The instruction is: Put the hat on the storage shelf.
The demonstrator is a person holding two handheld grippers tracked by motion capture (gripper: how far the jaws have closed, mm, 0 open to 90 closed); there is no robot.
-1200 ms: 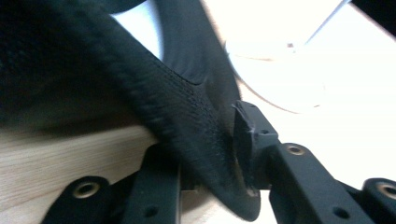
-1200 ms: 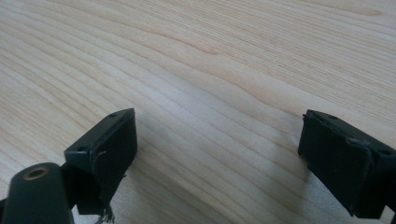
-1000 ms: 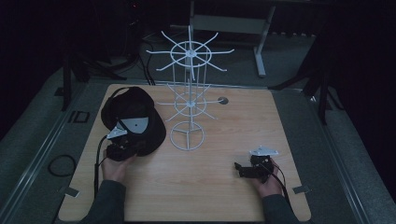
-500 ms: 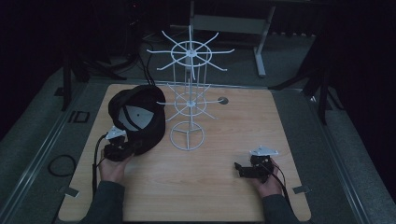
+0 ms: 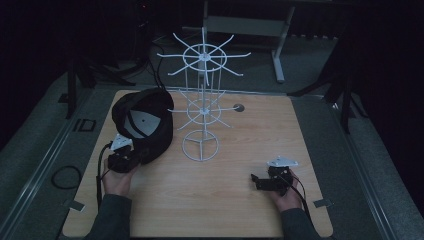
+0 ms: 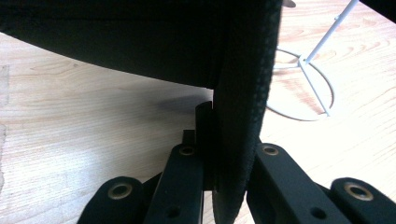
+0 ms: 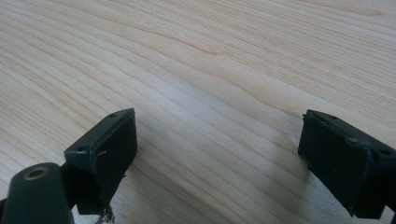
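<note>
Left tool [image 5: 131,154] clenched on the cap [image 5: 145,122], jaws pinching the rim edge-on, fabric squeezed flat between them in the left gripper view [image 6: 240,116]. Clamping just finished, rim caught. Cap near the surface's left edge, tipped up on its side, hollow turned toward the near edge, pale lining [image 5: 141,121] on show inside. Black all over, finely textured weave up close, soft enough to fold at the grip. Held by the rim, probably so the crown stays free to drop over a hook. Rack [image 5: 202,100] just beside the cap, white wire, two tiers of spokes on a ring base, standing mid-surface toward the far edge. Ring base [image 6: 303,84] bright behind the cloth in the left gripper view. Right tool [image 5: 260,181] released, jaws spread wide over bare wood [image 7: 210,70] near the right corner of the near edge, nothing between them. Parked well apart, likely kept ready to steady the rack or the cap.
</note>
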